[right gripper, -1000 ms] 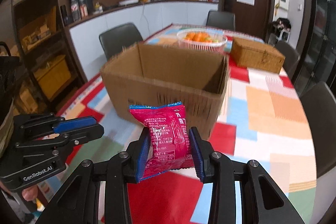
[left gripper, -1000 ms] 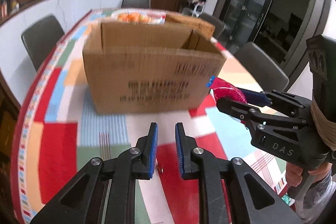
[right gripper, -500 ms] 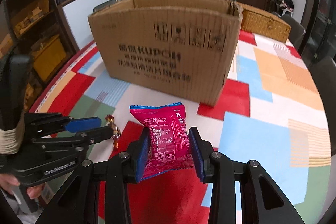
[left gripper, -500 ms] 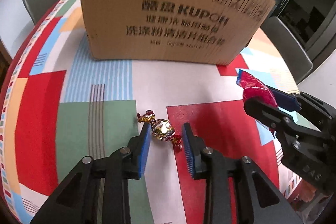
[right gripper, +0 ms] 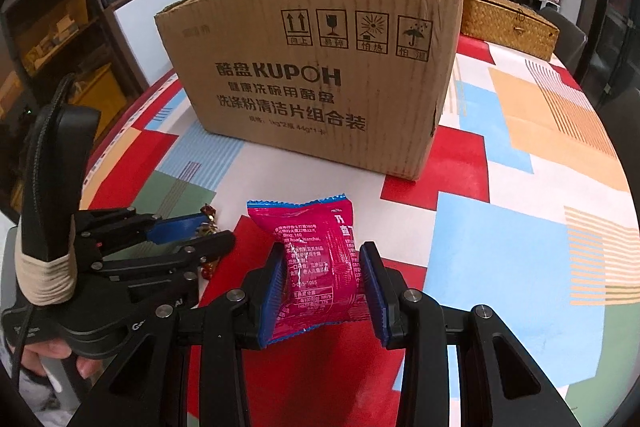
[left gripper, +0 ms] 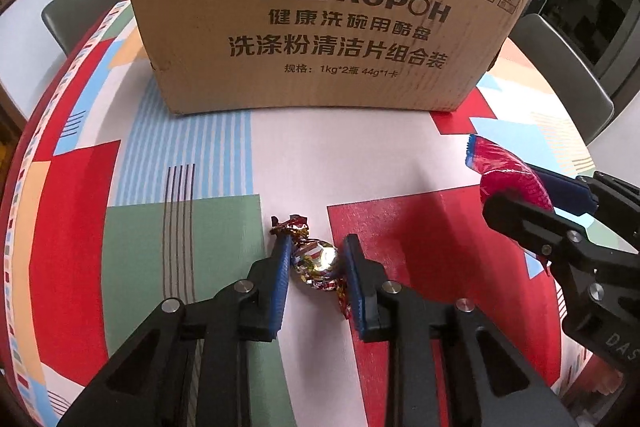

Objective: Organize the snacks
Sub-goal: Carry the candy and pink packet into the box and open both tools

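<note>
1. The foil-wrapped candy (left gripper: 316, 263) lies on the table (left gripper: 200, 147), low centre of the left view, directly between the left hand-held gripper (left gripper: 316, 259)'s pads; its long axis runs diagonally, twisted ends poking past both pads.
2. That gripper is narrowed around it, pads about touching the foil; half a second ago the gap was wider.
3. The right hand-held gripper (right gripper: 322, 275) clamps the pink snack packet (right gripper: 314, 259) above the table, as before.
4. The cardboard box (left gripper: 320, 11) stands beyond, upper centre.

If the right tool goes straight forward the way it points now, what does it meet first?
Probably the box: its printed front wall stands directly ahead of the right tool, which holds the pink packet. Depth is uncertain.
</note>
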A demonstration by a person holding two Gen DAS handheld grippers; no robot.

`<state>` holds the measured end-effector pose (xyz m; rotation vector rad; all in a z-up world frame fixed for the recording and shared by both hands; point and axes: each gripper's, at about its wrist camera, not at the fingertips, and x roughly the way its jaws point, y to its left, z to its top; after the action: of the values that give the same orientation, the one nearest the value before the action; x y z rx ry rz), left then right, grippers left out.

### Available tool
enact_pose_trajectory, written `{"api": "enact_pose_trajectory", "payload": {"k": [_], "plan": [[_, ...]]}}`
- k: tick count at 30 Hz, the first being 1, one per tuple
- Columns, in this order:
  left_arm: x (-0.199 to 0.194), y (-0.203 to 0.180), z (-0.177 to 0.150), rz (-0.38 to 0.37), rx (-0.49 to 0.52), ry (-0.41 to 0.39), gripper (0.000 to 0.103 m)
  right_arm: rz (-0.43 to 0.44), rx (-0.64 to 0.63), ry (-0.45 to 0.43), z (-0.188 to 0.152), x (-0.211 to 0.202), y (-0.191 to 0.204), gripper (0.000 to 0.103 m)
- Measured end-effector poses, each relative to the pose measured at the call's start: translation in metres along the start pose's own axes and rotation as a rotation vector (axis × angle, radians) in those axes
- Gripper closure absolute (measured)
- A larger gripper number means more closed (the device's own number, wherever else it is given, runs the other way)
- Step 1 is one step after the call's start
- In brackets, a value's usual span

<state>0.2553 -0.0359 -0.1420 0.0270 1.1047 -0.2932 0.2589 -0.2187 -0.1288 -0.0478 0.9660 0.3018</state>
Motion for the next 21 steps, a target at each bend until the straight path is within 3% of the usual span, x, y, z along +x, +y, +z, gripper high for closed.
{"api": "enact_pose_trajectory", "payload": {"k": [11, 21], "plan": [[-0.037, -0.001, 0.004, -0.031, 0.001, -0.088, 0.076, 0.011, 0.009, -0.012, 0.002, -0.01, 0.002, 0.065], [-0.095, -0.005, 0.015, -0.035, 0.04, -0.246, 0.077, -0.016, -0.002, -0.105, 0.015, -0.043, 0.007, 0.065]]}}
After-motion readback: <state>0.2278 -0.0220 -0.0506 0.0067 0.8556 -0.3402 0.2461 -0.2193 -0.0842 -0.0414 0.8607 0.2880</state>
